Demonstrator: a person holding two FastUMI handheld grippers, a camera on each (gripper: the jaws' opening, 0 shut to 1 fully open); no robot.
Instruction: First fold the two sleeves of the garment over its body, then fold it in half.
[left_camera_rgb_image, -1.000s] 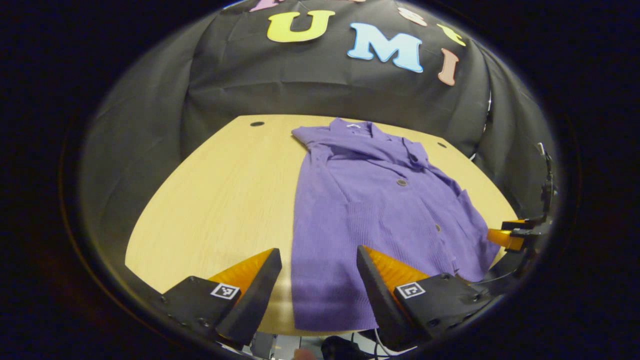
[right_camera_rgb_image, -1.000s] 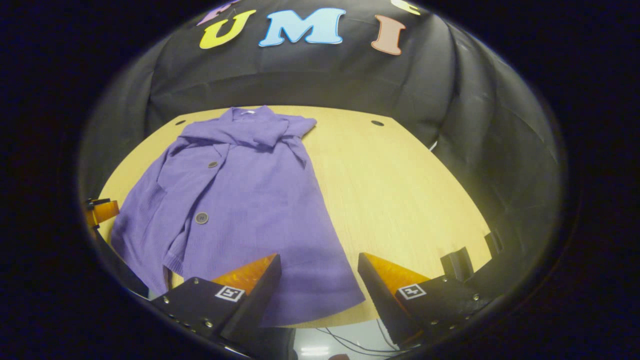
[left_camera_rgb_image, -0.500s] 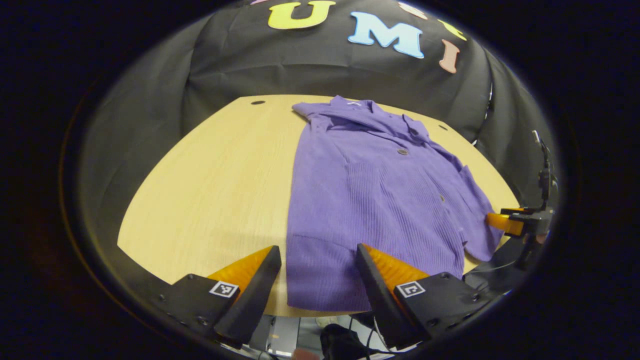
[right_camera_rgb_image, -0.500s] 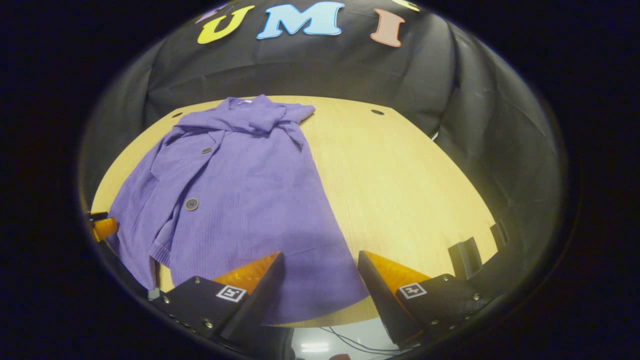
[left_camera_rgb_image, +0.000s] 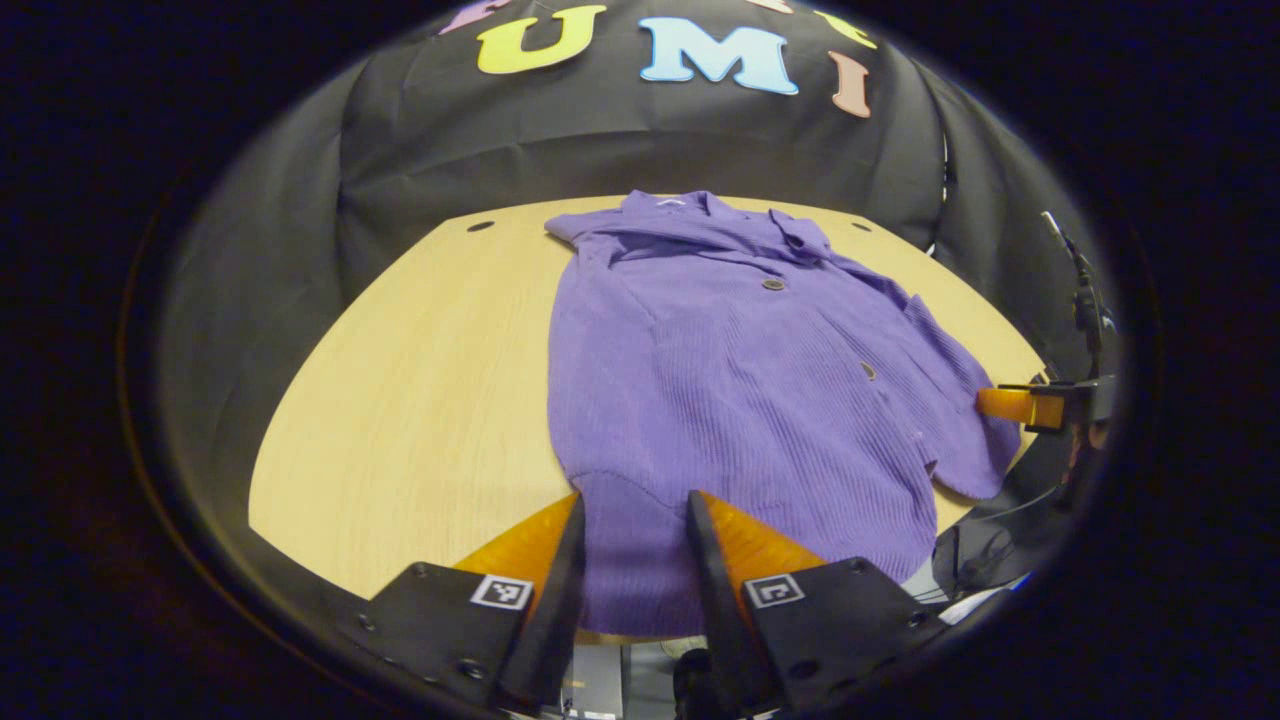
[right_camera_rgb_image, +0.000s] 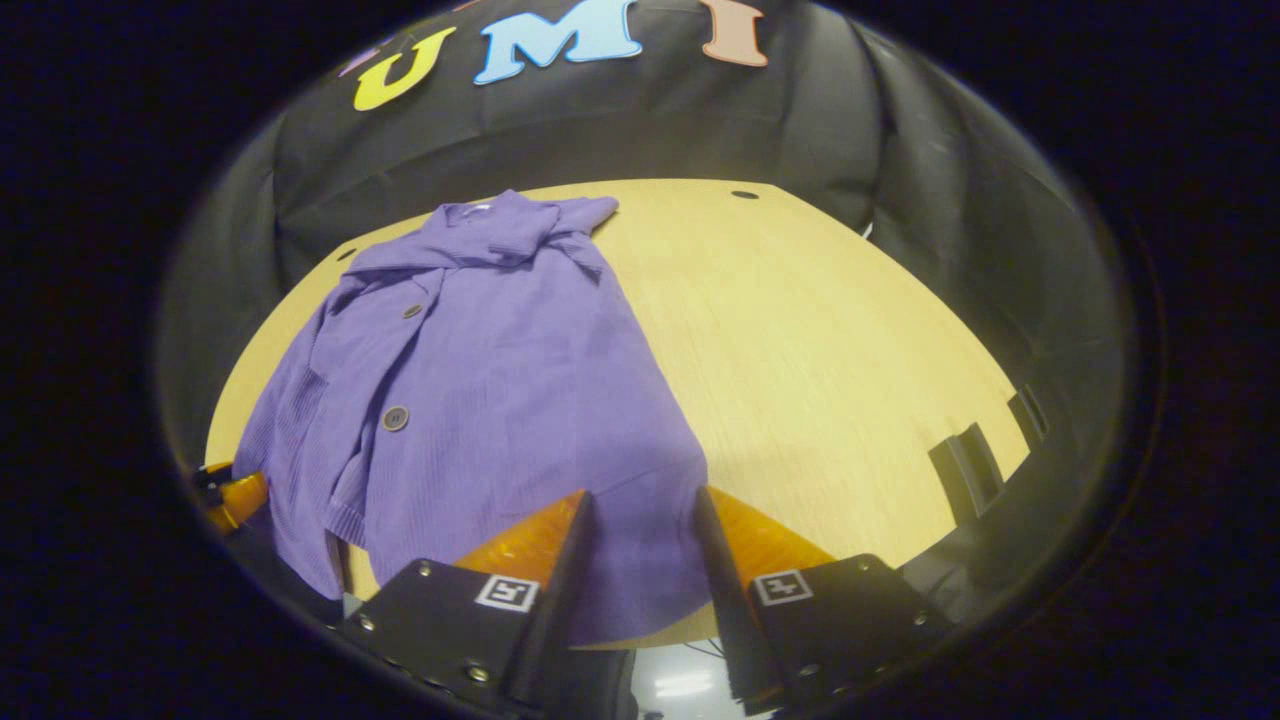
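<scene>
At hem (left_camera_rgb_image: 640, 560) — both grippers (jaws narrowed)

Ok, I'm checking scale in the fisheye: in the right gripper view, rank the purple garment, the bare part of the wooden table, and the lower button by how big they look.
1. Purple garment and bare wooden table: similar spread, too close to rank.
2. Lower button: by far the smallest.

garment (left_camera_rgb_image: 740, 380) on table (left_camera_rgb_image: 420, 400) | collar far | hem near edge
</scene>
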